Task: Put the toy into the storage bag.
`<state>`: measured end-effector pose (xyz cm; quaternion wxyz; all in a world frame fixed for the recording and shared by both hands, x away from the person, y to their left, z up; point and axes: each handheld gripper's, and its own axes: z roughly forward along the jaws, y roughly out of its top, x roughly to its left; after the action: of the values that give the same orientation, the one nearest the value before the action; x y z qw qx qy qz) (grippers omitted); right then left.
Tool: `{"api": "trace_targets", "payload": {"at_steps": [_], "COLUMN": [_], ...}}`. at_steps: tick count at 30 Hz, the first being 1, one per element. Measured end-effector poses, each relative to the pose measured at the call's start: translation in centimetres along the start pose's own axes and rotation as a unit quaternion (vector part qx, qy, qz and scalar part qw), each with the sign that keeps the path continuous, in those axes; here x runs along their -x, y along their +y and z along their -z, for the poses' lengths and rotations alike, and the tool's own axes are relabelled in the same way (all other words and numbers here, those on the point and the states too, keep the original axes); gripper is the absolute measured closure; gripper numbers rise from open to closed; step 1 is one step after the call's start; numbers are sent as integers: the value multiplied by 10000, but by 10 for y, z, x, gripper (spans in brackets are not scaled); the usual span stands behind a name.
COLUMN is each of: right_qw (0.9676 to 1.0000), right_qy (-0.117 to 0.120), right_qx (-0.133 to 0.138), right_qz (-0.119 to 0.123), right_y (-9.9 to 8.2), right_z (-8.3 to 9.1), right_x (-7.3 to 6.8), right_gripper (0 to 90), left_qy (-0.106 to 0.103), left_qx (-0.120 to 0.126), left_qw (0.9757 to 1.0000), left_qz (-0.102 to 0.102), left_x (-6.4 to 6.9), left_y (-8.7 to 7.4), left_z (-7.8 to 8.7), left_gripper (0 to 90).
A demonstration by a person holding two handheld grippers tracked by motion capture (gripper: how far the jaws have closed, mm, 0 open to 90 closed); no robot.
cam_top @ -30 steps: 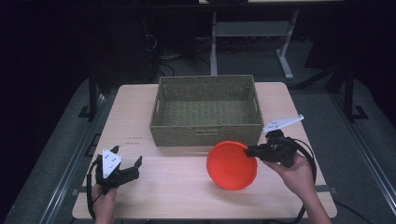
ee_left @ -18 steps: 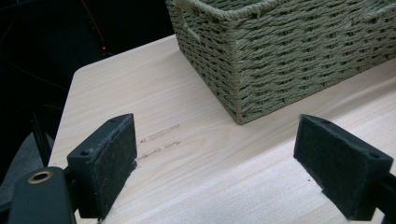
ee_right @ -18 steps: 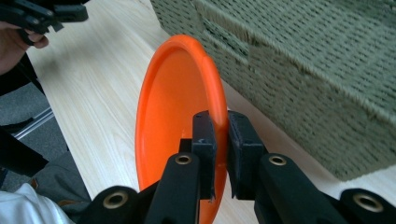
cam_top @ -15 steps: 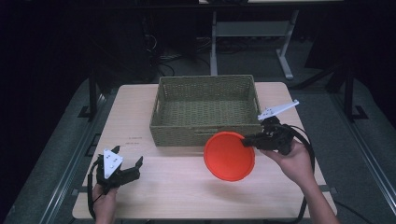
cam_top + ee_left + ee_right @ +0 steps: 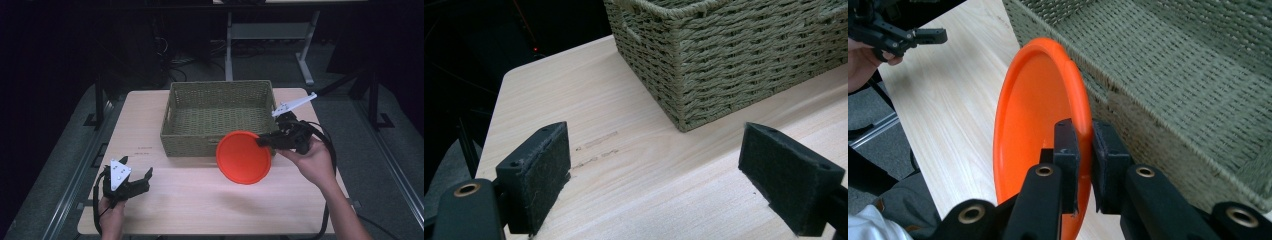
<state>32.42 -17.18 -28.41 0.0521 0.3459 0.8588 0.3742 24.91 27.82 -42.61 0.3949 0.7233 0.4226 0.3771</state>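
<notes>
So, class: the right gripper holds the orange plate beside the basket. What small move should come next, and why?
Probably lift the orange plate above the near rim of the basket. The right gripper clamps its edge, yet the plate overlaps the front wall.

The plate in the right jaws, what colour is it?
Plain orange, no pattern. The plate shows best in the right gripper view.
</notes>
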Motion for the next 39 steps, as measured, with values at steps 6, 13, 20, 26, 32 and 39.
{"api": "trace_targets", "payload": {"at_steps": [6,13,20,26,32,39], "right_qw": [10000,10000,9998,9997,9994,9992], "right_qy": [20,-25,-95,-171,-292,-340], "right_qx": [25,85,175,179,133,147], "right_qz": [-8,44,30,58,163,157], "right_y": [12,27,44,59,71,81], "right_z": [0,3,7,7,5,2], "right_x": [2,3,8,11,11,14], "right_gripper": [823,822,822,822,822,822], "left_qy": [-9,0,27,21,19,23], "left_qx": [10,-17,-9,-28,-13,-57], "left_qw": [10000,10000,10000,10000,10000,10000], "left_qz": [-9,29,62,55,59,72], "left_x": [0,-1,-2,-2,-1,-2], "left_y": [0,-1,0,-1,-1,0], "left_z": [0,0,0,-1,-1,-1], "left_gripper": [128,128,128,128,128,128]}}
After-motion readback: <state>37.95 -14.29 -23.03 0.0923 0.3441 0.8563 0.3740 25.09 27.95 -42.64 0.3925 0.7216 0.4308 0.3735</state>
